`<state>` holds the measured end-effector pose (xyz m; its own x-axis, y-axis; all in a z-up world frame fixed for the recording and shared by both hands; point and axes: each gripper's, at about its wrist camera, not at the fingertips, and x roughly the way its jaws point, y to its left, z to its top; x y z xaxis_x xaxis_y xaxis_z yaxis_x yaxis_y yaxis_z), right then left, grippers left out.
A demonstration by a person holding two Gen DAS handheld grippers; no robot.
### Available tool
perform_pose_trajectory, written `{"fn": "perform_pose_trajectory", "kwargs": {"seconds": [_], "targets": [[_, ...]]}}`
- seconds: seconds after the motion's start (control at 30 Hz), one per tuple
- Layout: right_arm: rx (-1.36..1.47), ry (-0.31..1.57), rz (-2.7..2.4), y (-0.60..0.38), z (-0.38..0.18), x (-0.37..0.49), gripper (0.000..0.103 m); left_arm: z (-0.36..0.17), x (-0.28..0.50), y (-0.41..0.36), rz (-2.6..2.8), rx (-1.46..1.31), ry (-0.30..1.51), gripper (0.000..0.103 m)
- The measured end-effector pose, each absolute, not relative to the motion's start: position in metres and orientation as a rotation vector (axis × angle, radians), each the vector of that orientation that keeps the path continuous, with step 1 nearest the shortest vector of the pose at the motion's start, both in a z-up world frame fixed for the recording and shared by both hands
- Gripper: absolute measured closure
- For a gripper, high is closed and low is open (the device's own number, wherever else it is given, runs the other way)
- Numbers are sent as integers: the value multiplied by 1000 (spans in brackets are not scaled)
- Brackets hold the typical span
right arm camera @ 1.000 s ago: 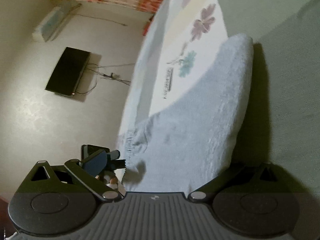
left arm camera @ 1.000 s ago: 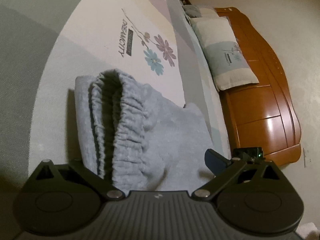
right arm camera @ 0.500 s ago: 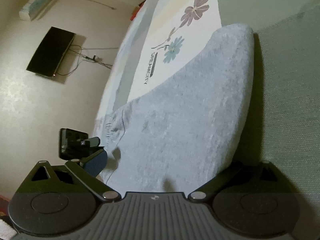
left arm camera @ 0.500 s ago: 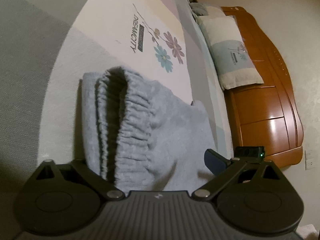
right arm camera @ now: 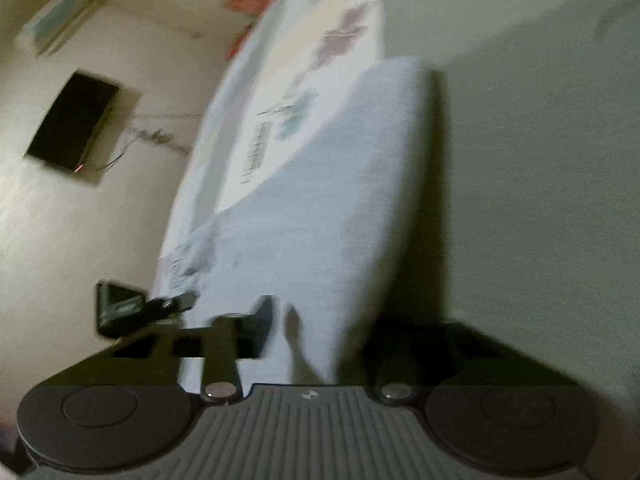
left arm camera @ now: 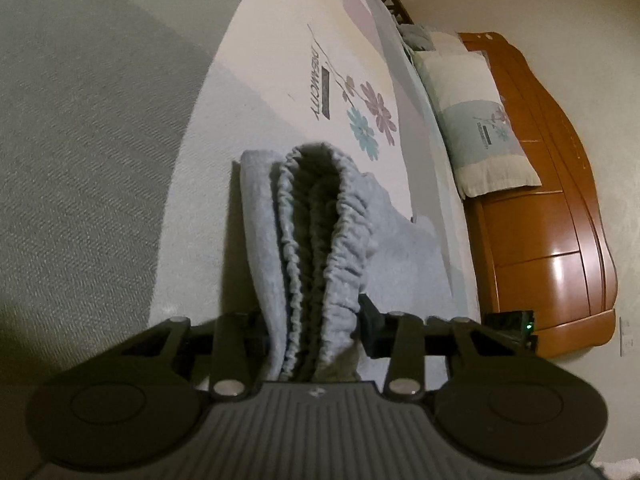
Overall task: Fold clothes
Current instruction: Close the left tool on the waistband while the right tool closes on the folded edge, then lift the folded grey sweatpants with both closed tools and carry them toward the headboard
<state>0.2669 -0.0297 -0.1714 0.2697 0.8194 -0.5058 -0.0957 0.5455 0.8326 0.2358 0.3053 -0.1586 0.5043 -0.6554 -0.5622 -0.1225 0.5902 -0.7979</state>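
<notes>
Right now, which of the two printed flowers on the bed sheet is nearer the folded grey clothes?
The blue flower. It lies just beyond the gathered waistband of the grey clothes, while the purple flower sits beside it, further up the sheet towards the pillow.

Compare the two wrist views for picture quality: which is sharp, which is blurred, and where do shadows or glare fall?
Left wrist view: sharp; the grey garment shows crisp waistband gathers, casts a dark shadow to its left, and glare glints on the wooden headboard. Right wrist view: motion-blurred, floral bedsheet print smeared, deep shadow right of the garment.
</notes>
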Motion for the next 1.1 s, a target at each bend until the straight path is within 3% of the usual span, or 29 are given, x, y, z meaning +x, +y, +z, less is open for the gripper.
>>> {"fn": "perform_pose_trajectory", "kwargs": {"seconds": [0.3,0.5,1.1], "targets": [[791,1174,674,-26,-177,268,89,-145,240,293,-346,-816,1047,62],[606,1117,665,-9,-149,260,87,-134,233,285,-295,-783,1034,66],[536,919,771,-8,-78,229,88,-62,236,241,-360,-586,955,73]]}}
